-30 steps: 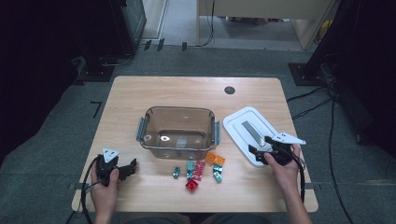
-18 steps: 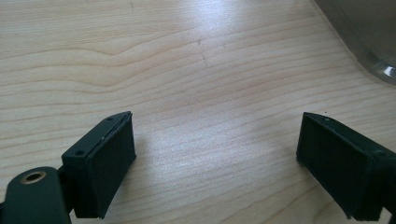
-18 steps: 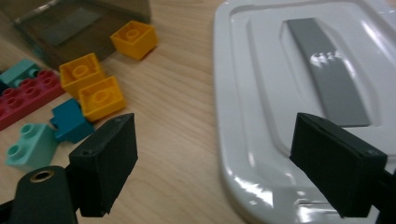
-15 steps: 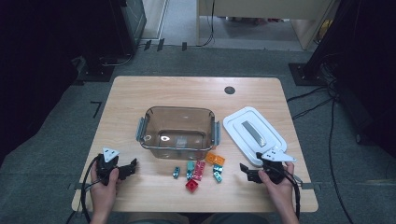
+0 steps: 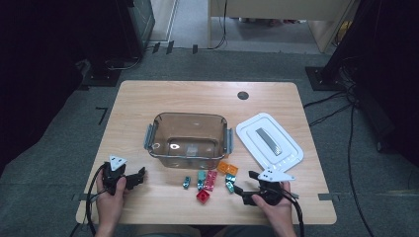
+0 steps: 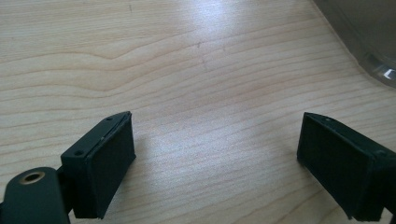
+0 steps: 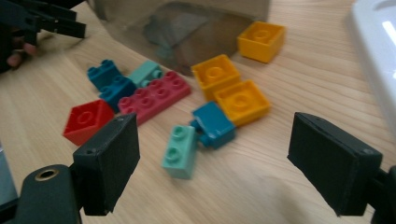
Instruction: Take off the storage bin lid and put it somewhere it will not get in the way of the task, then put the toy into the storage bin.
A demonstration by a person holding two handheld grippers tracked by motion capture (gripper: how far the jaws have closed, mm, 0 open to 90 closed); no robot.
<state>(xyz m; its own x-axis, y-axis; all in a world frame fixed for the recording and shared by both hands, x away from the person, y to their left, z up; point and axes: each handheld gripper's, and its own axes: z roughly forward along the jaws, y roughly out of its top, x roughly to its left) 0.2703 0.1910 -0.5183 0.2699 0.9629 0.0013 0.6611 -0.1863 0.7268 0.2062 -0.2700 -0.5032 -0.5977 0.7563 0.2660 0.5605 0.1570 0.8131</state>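
Right claw (image 7: 212,158) now off lid (image 5: 269,139), bricks (image 7: 187,107) just ahead.

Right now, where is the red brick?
High view: the red brick lies on the table's near edge, left of the right tongs, touching the pink brick.

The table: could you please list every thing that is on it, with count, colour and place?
container: one, clear brownish, table centre, empty.
lid: one, white, right of the container.
orange bricks: three, by the container's near right corner.
pink brick: one, middle of the pile.
red brick: one, nearest edge of the pile.
teal bricks: several, dark and light, scattered among the others.
left gripper: black, open, near left, over bare table.
right gripper: black, open, facing the bricks.
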